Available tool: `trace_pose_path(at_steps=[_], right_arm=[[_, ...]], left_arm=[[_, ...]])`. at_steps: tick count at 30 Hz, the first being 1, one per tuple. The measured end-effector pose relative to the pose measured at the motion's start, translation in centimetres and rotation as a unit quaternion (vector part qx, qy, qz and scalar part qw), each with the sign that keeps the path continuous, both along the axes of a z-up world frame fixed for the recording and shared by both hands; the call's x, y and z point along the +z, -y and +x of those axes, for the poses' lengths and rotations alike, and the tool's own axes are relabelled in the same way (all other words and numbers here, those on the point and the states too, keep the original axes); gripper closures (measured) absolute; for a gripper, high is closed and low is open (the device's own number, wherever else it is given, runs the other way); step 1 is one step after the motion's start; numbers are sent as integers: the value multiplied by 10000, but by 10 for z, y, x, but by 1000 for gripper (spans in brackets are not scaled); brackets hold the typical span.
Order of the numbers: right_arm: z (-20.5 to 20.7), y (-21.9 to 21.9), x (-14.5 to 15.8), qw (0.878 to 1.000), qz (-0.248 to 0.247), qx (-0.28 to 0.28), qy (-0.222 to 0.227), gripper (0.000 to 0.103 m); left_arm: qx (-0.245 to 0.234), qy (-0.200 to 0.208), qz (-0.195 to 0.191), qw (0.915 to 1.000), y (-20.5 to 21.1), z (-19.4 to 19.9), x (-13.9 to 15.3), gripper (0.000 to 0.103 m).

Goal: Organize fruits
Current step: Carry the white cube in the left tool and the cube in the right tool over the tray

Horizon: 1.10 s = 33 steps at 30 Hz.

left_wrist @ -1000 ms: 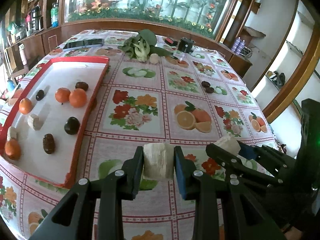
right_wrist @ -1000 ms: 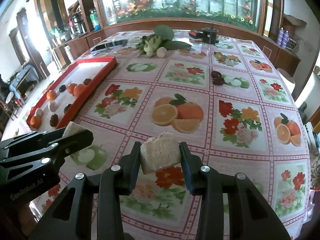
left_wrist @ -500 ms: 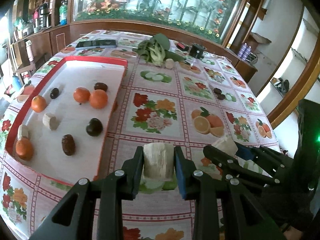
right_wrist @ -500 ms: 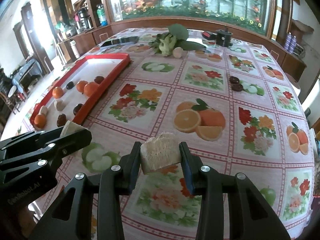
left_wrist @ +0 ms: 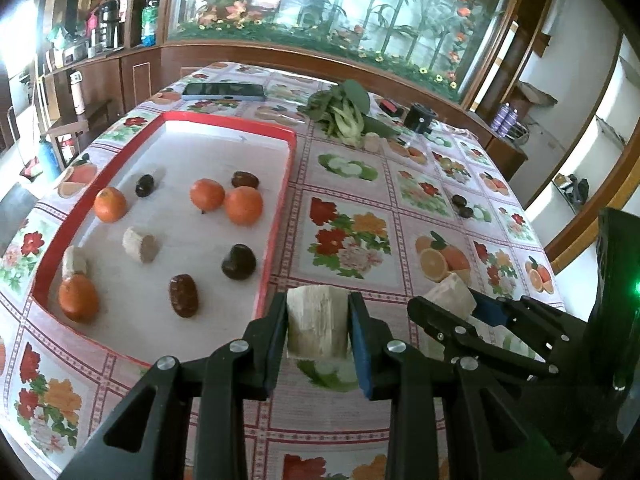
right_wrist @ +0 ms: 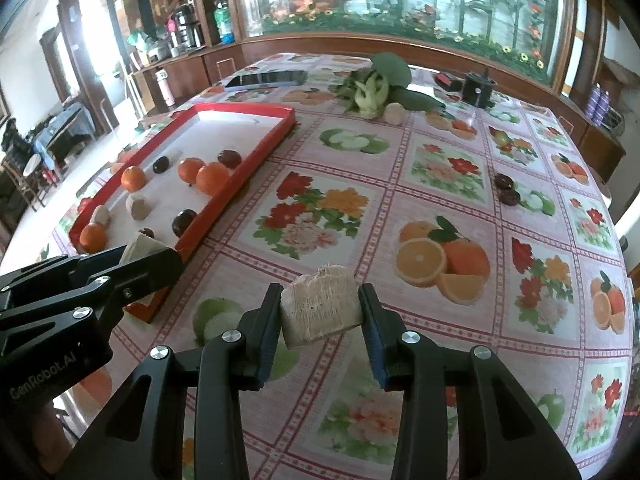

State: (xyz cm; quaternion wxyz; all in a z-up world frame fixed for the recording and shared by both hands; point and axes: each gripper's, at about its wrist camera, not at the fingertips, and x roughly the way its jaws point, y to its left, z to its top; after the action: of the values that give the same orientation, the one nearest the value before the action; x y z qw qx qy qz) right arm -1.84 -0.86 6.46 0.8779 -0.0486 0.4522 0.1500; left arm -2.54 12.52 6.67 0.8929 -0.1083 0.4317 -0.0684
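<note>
My left gripper [left_wrist: 318, 326] is shut on a pale sugarcane chunk [left_wrist: 317, 320], held above the tablecloth just right of the red-rimmed white tray [left_wrist: 280, 200]. The tray holds several oranges [left_wrist: 243, 205], dark fruits [left_wrist: 239, 262] and two pale chunks [left_wrist: 140, 244]. My right gripper [right_wrist: 320, 312] is shut on another pale sugarcane chunk [right_wrist: 320, 306], to the right of the left gripper, which shows in the right wrist view [right_wrist: 148, 264]. The right gripper also shows in the left wrist view [left_wrist: 450, 304]. Two dark fruits [right_wrist: 506, 190] lie on the cloth at the right.
A flowered tablecloth [left_wrist: 352, 236] covers the table. Leafy greens [left_wrist: 344, 112], a pale chunk [left_wrist: 371, 142], a black cup [left_wrist: 418, 118] and a phone [left_wrist: 224, 90] lie at the far end. The table's right edge drops off near a wooden cabinet [right_wrist: 600, 148].
Both grippers have moved left toward the tray's near right corner with their chunks still held. The tray looks nearer and larger in both views.
</note>
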Motion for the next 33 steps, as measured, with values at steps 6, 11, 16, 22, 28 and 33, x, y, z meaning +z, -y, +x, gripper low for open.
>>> trace_pose_path(at_steps=[6,11,16,22,28,33], right_arm=[[2,-14,2,9999,-12,116,9,66],[6,-25,2,9998,-10,204,1,66],[11,-35,5,9996,28,271,13,66],[20,-50,9,9993,95,357,32,66],[32,-67,12,9989,154,436,72,66],[41,-84,9,9984,199,532,13,66]], left_arm=[[105,18,-8,9999,-12,-1,0,70],[198,-6,-27,9998,-23,-1,-2,70],[339,-32,-29,9994,-39,0,-3,70],[625,-31,-49,9980,-66,3,-1,70],[942,-35,-19,9955,-98,9,1,70],[1145,-50,-10,9934,-121,13,-1,70]])
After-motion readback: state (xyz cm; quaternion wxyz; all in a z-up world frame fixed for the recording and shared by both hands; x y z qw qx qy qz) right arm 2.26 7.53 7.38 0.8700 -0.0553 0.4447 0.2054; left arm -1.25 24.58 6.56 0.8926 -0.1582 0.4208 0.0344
